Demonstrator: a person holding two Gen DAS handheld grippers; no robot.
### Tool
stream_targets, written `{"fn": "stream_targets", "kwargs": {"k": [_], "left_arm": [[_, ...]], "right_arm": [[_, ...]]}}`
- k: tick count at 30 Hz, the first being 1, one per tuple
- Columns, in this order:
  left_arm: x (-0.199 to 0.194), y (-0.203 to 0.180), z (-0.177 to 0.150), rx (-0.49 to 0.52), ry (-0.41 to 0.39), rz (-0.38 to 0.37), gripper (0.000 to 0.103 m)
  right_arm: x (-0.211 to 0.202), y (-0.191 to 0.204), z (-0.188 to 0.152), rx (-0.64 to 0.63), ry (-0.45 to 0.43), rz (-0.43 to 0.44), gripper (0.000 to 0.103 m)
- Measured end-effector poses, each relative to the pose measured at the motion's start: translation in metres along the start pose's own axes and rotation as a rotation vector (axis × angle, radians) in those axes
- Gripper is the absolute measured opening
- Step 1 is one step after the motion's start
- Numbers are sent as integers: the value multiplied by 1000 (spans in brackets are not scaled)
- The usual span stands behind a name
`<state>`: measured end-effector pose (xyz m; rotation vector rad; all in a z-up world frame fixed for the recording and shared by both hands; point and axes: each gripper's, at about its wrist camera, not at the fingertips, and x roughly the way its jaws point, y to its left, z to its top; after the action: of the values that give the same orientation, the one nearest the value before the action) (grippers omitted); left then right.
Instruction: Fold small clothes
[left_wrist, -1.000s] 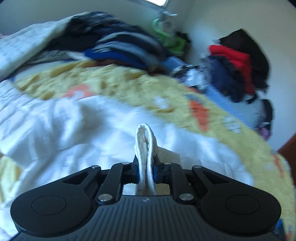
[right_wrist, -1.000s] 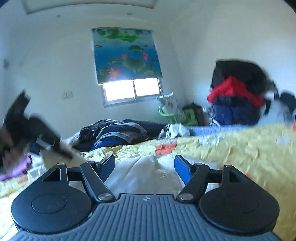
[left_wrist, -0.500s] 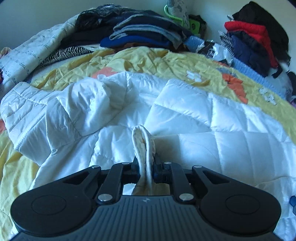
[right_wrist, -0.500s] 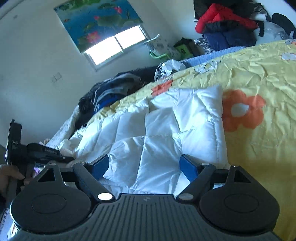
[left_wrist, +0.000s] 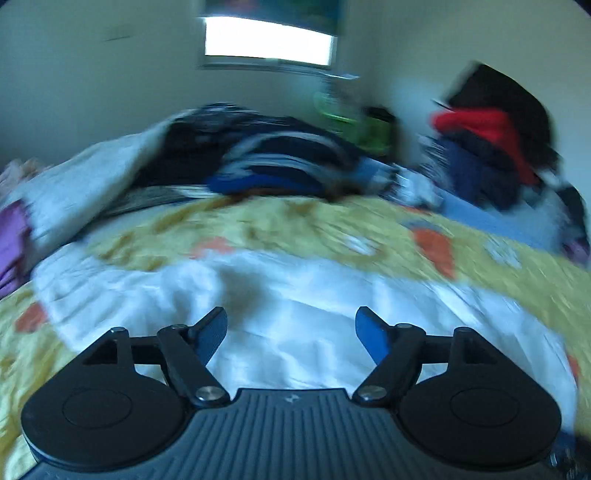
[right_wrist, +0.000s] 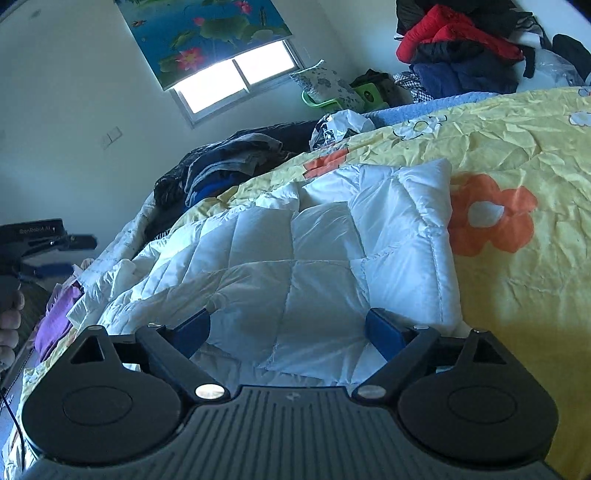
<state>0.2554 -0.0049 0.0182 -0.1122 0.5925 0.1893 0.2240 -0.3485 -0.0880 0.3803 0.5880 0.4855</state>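
Left wrist view, blurred: our left gripper (left_wrist: 291, 334) has its jaws opening, nothing between them; the white quilted jacket (left_wrist: 295, 314) lies just beyond, lower centre of frame, on the yellow flowered bedspread (left_wrist: 295, 225). We judge a fold has been laid down there. Dark clothes pile (left_wrist: 266, 162) sits upper centre, more at upper right.

Right wrist view, sharp: at left edge, a hand (right_wrist: 9, 325). Right gripper (right_wrist: 288, 332) lower centre, jaws opening wide, empty, straddling the jacket's near edge without pressing it, likely lined up for the next pinch. Bedspread bare at right.
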Motion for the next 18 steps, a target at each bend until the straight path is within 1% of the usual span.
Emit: {"fn": "stream_targets", "kwargs": {"k": [2,3,6,7,10,13,15,17,18], "left_arm": [[15,-19,-19,66,53,-19,77],[23,-24,-30,81,77,-18,77],[45,-29,-61,72,159,-27,76],[52,-27,-68,66,169,-31,77],[62,-15,-71,0,178,-66,78],[58,-5,-64,-23,203,-113,77],[43,13,-55,-81,182,-178,77],[18,39,-46,-168,91,-243,77],[6,55,-41,-213,33,-252,78]], "right_arm": [[-1,0,0,2,-1,2,93],[-1,-1,0,4,-1,4,93],[-2,-2,0,8,-2,8,93],[-2,-2,0,8,-1,8,94],[-1,-1,0,-2,2,9,95],[-1,0,-1,-6,3,9,95],[-2,-2,-1,-2,1,13,95],[-2,-3,-1,5,-1,17,95],[-2,-3,-1,7,-1,18,95]]}}
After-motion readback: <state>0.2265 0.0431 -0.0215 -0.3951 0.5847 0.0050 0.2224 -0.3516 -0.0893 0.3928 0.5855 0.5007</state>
